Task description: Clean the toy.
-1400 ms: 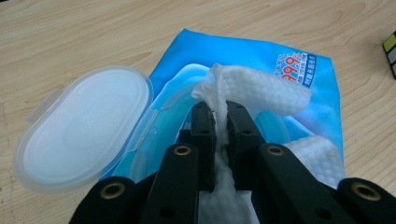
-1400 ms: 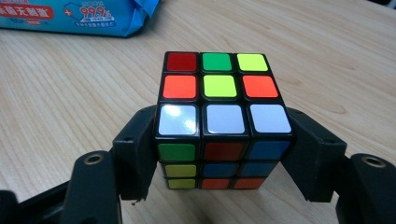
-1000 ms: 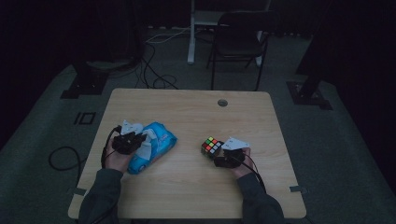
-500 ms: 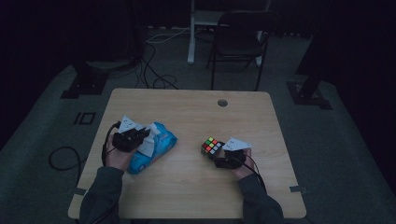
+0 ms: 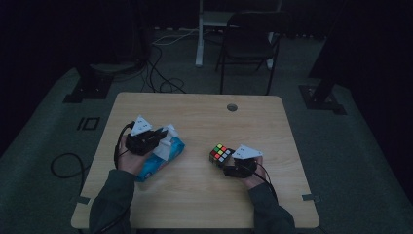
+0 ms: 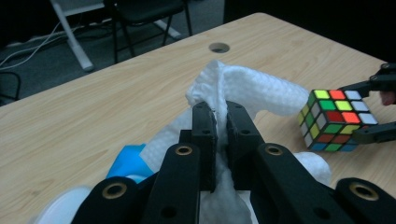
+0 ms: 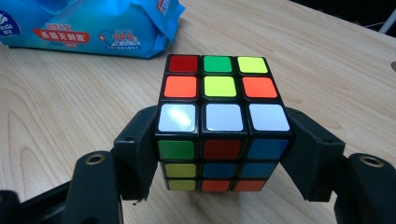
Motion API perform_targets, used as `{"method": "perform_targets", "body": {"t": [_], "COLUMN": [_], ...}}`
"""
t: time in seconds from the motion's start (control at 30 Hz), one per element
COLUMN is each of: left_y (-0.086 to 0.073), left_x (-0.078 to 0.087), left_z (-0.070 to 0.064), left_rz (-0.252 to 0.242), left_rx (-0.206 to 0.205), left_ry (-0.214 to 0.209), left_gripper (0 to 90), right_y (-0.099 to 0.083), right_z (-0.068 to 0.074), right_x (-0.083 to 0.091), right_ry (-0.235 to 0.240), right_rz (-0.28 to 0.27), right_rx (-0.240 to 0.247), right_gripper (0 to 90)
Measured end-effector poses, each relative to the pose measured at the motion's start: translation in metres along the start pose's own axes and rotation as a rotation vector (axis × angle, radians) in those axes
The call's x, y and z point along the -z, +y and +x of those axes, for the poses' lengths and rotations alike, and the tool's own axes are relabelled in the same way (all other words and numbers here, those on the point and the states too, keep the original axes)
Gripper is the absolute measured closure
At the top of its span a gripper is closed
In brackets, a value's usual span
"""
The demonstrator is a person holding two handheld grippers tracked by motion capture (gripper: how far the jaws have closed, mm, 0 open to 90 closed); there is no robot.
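The blue wipes pack (image 7: 93, 25) carries "99.9%" in white beside a plus sign, a red band of Chinese characters too small to read, and a small red logo near its crimped end.

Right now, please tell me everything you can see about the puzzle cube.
The puzzle cube is a scrambled three-by-three cube with glossy coloured stickers on black plastic. It stands upright on the wooden table, right of centre. The right gripper has a jaw on each side of it, touching both. Its top shows red, green, yellow, orange and white squares.
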State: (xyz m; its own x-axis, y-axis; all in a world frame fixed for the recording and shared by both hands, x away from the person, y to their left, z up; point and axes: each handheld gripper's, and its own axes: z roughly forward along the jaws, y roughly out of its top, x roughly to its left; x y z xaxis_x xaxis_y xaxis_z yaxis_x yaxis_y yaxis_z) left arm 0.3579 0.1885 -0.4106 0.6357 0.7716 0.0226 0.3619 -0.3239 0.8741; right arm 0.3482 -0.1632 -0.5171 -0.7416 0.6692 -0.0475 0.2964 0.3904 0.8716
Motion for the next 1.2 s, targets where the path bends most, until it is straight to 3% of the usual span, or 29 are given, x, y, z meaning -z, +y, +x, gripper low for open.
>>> {"method": "perform_targets", "body": {"t": [0.83, 1.2], "left_y": [0.018, 0.018], "left_x": [-0.054, -0.071], "left_z": [-0.044, -0.058], "left_rz": [0.028, 0.028], "left_rx": [-0.087, -0.097], "left_ry": [-0.109, -0.145], "left_gripper": [84.6, 84.6], "right_y": [0.004, 0.006], "right_z": [0.006, 0.007], "right_x": [0.005, 0.007], "right_ry": [0.009, 0.009], "right_rz": [-0.031, -0.037], "right_rx": [0.005, 0.010], "right_gripper": [34.8, 34.8]}}
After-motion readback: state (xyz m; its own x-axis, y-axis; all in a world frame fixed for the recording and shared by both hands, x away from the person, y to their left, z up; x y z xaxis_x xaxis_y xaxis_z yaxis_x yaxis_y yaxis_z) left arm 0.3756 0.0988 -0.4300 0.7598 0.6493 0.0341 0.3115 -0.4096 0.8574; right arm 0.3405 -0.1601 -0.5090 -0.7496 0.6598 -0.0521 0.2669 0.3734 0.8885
